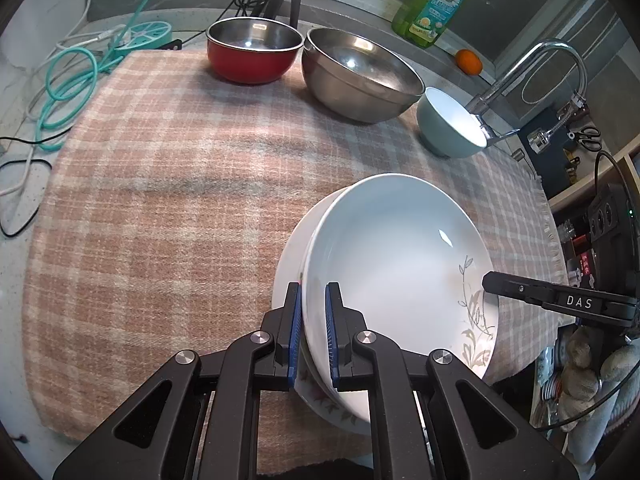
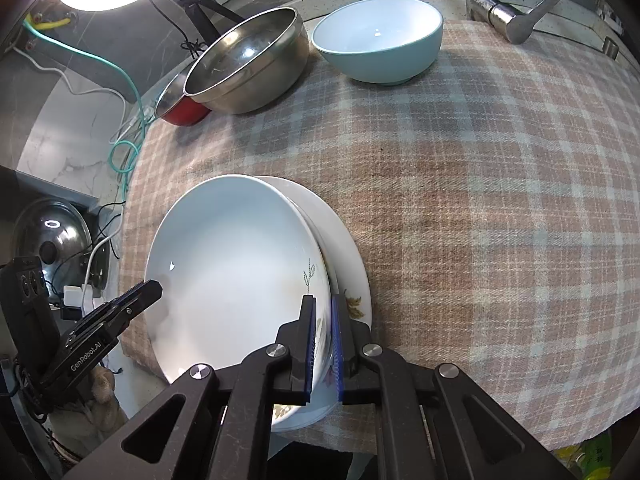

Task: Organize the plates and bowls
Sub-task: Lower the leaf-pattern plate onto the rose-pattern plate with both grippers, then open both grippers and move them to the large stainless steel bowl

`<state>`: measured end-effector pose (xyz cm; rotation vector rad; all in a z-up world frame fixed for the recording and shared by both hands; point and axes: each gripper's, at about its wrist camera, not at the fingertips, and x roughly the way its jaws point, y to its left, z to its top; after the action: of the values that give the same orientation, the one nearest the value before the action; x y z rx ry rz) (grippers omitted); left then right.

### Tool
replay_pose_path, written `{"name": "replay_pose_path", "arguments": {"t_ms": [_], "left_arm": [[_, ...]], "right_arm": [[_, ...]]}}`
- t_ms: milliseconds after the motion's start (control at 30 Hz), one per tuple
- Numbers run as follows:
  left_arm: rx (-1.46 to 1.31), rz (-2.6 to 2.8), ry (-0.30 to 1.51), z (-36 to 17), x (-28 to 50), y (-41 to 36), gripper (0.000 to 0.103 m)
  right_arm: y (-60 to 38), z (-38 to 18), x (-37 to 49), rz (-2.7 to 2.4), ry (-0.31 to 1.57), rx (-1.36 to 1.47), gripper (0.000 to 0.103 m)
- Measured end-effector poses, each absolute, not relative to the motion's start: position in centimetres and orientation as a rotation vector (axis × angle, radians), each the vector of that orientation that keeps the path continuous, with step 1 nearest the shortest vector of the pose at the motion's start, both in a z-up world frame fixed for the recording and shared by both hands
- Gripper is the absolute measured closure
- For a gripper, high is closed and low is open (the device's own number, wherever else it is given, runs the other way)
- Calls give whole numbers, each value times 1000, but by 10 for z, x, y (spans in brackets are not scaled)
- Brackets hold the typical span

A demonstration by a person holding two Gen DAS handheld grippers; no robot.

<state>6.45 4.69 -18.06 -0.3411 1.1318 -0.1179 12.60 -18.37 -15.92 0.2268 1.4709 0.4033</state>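
Left wrist view: 3 bowls (image 1: 362,74), 2 stacked plates (image 1: 396,264), 2 tongs, left (image 1: 313,330) and right (image 2: 323,342), both pinching the upper plate's rim.

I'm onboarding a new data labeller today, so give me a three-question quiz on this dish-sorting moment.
1. True or false: both grippers clamp the rim of the same top plate.
2. Which bowl stands between the other two? A) red bowl B) steel bowl C) light blue bowl
3. Fill in: the top plate sits on a ____ plate.

Key: 1 true, the left gripper and right gripper hold opposite edges. 2 B. 3 flatter, flower-printed.
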Motion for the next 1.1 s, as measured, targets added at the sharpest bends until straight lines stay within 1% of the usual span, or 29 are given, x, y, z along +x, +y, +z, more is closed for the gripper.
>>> {"name": "replay_pose_path", "arguments": {"t_ms": [300,333,600,867,1100], "left_arm": [[-333,-131,1143,-181,67,49,95],[-332,-132,1143,-181,67,49,93],[-344,-129,1132,-175,67,58,91],[-404,-105,1063,-154,61,88,91],[-448,-93,1010,-139,67,112,91]], "right_arm": [[-184,-160,128,404,1475,245,94],[-184,-160,127,404,1475,247,94],[-186,-156,127,396,1460,248,94],[-196,-132,124,388,1354,251,94],[-204,-103,126,370,1216,257,94]]}}
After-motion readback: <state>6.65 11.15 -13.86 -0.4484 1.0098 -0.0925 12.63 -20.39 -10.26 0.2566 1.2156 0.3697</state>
